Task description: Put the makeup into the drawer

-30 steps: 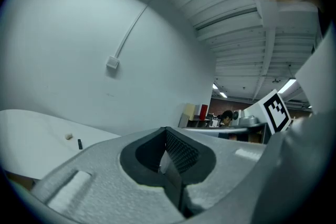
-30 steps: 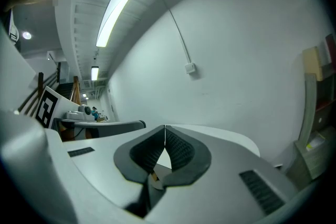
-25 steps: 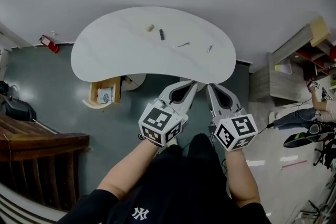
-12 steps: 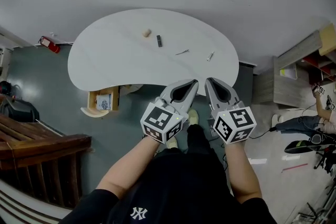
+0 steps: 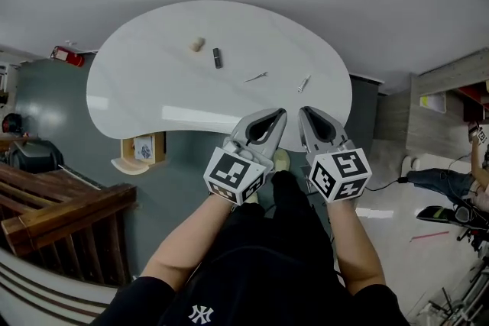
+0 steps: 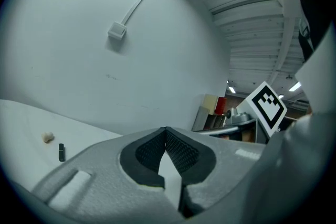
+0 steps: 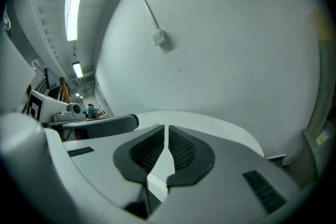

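Note:
On the white kidney-shaped table lie several small makeup items: a beige piece, a dark stick, a thin tool and a small silvery piece. An open wooden drawer with something inside hangs under the table's left front. My left gripper and right gripper are side by side at the table's near edge, both shut and empty. In the left gripper view the jaws meet, with the beige piece and dark stick far left. The right gripper points over the tabletop.
A red fire extinguisher lies on the floor at the far left. Wooden stair rails stand at the lower left. A cabinet and a person are at the right. A grey wall rises behind the table.
Both grippers have moved forward and down to the table's near edge, staying shut. The table and drawer now sit closer in the head view.

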Motion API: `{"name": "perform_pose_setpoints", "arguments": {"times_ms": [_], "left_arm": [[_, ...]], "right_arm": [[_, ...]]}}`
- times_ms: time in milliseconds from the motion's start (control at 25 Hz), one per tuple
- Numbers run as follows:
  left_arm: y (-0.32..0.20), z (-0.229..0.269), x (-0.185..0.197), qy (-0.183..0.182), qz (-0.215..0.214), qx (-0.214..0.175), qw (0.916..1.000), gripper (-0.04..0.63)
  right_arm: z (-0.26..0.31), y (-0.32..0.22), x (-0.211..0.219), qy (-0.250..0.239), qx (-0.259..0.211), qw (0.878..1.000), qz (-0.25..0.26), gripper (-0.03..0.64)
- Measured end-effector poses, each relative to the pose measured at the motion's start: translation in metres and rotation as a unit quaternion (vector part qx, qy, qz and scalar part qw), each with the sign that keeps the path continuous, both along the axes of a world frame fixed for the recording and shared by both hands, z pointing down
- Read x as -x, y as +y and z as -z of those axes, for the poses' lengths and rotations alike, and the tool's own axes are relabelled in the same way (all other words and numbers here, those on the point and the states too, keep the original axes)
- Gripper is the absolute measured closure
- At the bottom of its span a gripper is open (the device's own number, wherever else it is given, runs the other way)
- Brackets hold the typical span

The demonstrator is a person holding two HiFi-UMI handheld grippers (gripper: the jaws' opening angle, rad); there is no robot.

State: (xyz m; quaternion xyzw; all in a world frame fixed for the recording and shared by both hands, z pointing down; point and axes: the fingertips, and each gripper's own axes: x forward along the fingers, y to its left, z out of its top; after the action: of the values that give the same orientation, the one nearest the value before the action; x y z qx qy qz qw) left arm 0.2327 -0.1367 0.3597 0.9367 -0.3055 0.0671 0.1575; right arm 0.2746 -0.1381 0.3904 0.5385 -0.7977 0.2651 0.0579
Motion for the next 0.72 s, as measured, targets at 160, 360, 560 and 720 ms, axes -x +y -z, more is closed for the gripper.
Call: {"name": "perform_pose_setpoints", "arguments": {"times_ms": [160,360,560,720], "left_arm": [[-0.024,-0.03,-0.013,-0.015,0.007,0.016,0.9997,0.586],[-0.046,-0.071,-0.023,-0.03,0.014,0.041,0.9986,0.586],[-0.063,-0.107,-0.032,-0.043,0.012,0.058,0.9973,0.585],[-0.072,-0.131,-0.04,-0.051,0.006,0.07,0.9963,0.585]], "right_arm": [[-0.04,-0.022,-0.017,-0.005,0.034,0.999,-0.003,0.587],[-0.089,-0.047,-0.036,-0.012,0.076,0.997,-0.013,0.548],[-0.141,-0.066,-0.049,-0.014,0.118,0.992,-0.033,0.537],[-0.176,-0.077,-0.055,-0.011,0.149,0.988,-0.042,0.529]]}}
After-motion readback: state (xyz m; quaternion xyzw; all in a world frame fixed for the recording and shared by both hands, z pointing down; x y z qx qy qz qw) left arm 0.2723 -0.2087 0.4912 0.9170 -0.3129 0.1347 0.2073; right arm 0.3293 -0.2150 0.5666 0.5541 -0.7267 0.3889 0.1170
